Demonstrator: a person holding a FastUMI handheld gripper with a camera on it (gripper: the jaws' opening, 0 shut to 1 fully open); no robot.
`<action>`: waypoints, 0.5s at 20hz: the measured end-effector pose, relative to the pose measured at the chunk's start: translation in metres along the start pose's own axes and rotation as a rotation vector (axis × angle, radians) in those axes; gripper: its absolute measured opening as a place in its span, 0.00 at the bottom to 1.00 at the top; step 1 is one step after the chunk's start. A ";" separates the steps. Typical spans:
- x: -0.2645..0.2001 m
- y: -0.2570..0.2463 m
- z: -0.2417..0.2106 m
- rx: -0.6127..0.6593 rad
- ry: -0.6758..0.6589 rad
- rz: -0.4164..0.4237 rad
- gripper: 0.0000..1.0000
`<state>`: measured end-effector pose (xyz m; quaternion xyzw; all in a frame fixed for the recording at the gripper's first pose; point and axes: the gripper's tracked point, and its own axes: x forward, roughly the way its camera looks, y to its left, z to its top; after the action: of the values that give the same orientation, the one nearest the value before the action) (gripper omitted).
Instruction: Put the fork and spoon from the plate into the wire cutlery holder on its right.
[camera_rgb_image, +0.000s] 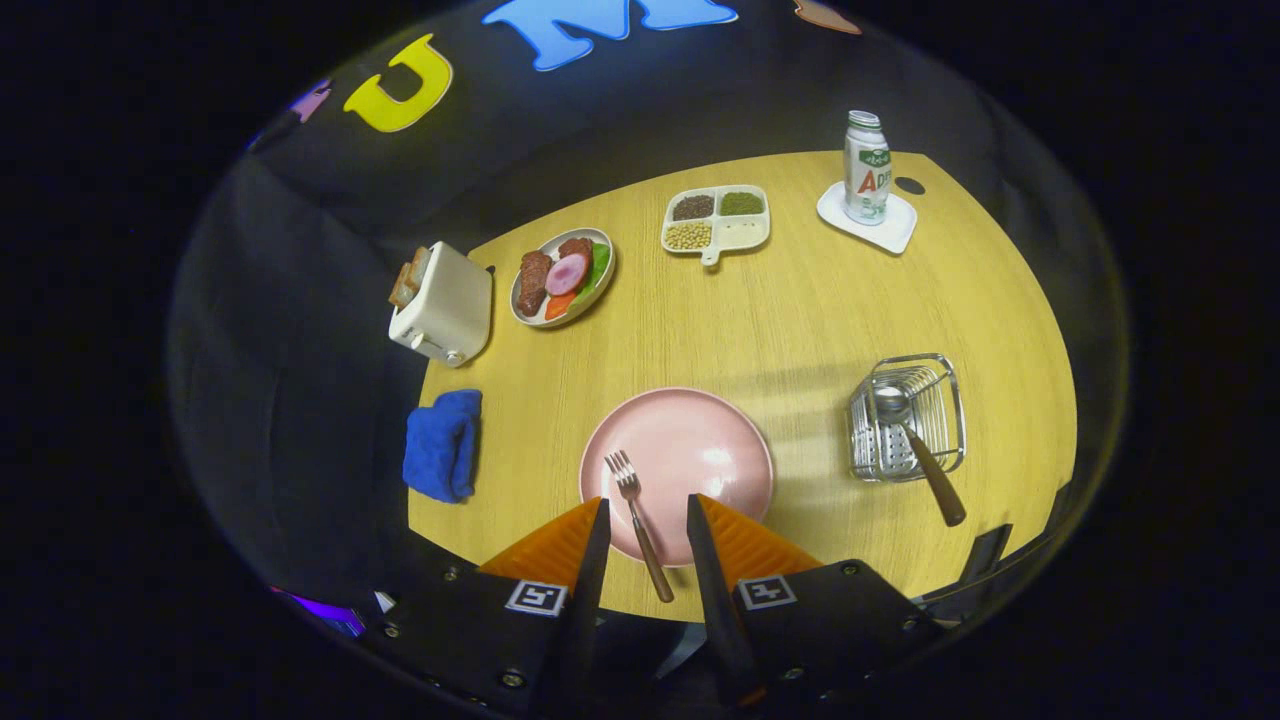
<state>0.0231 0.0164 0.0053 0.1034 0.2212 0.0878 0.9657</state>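
A pink plate (700, 440) lies on the wooden table just ahead of my fingers. A fork (637, 515) with a brown handle rests on its near left part, tines pointing away, the handle reaching back over the rim into the gap between my fingers. To the plate's right stands the wire cutlery holder (908, 417). The spoon (915, 440) lies in it, bowl inside and brown handle sticking out over the near rim. My gripper (647, 512) hovers above the plate's near edge, open, its orange fingers (560, 545) on either side of the fork handle without touching it.
A blue cloth (443, 445) lies left of the plate. Farther back are a white toaster (442, 303) with bread, a plate of food (562, 277), a divided tray of beans (716, 218) and a bottle (866, 167) on a white coaster. The table's near edge runs under my fingers.
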 end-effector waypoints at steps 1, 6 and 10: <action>0.006 0.003 -0.002 -0.021 0.000 -0.001 0.48; 0.038 0.013 -0.027 -0.161 0.026 -0.018 0.48; 0.065 0.019 -0.050 -0.228 0.070 -0.016 0.48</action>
<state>0.0565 0.0563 -0.0609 -0.0121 0.2441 0.1082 0.9636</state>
